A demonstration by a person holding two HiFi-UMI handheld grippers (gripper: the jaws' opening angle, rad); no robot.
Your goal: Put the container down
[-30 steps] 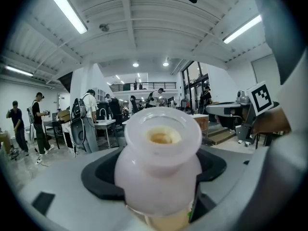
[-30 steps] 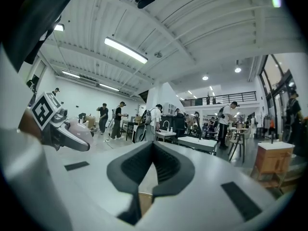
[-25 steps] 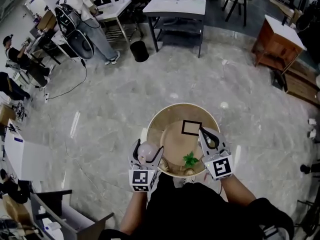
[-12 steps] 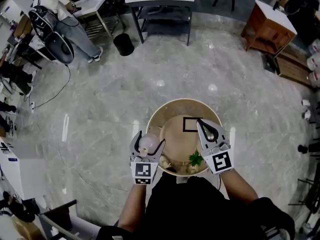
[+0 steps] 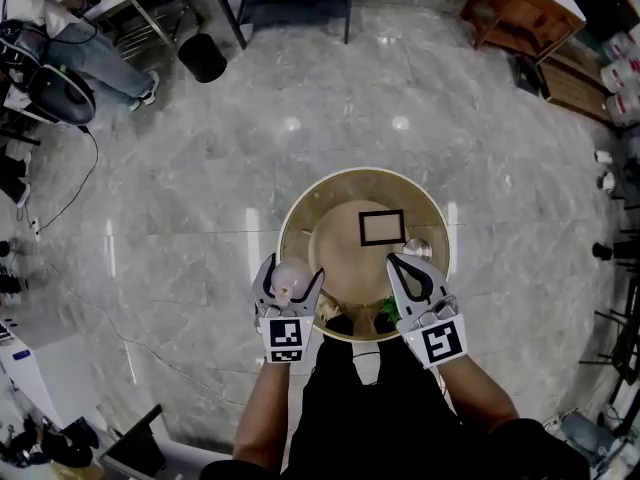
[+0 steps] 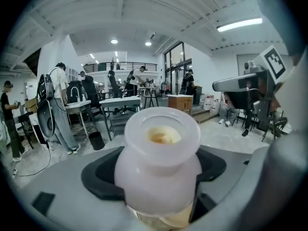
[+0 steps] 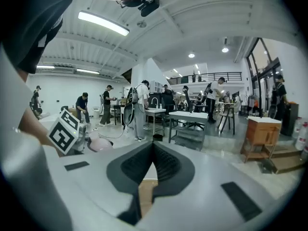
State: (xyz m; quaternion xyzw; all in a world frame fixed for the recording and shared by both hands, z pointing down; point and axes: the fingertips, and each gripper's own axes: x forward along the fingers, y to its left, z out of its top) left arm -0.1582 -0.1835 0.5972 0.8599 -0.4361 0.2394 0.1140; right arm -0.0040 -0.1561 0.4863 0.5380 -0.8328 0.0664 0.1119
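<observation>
A translucent white wide-mouthed container point(image 5: 291, 280) with something yellowish inside sits between the jaws of my left gripper point(image 5: 288, 274), which is shut on it. It is held over the near left rim of a round wooden table point(image 5: 300, 208). In the left gripper view the container point(image 6: 161, 162) fills the middle, mouth toward the camera. My right gripper point(image 5: 396, 262) is over the table's near right part, jaws shut with nothing between them. The right gripper view shows its pads point(image 7: 163, 165) meeting, and the container point(image 7: 99, 144) off to the left.
On the table lie a black rectangle outline point(image 5: 381, 227), a small clear round thing point(image 5: 417, 248), a green sprig point(image 5: 387, 314) and small beige bits point(image 5: 326, 313). Grey marble floor surrounds it. Farther off stand a black bin point(image 5: 203, 58), a wooden cabinet point(image 5: 520, 8) and a person point(image 5: 50, 18).
The head view has tipped down and the room has slid up the picture. Both grippers now sit nearer the table's near rim. The left stays shut on the container.
</observation>
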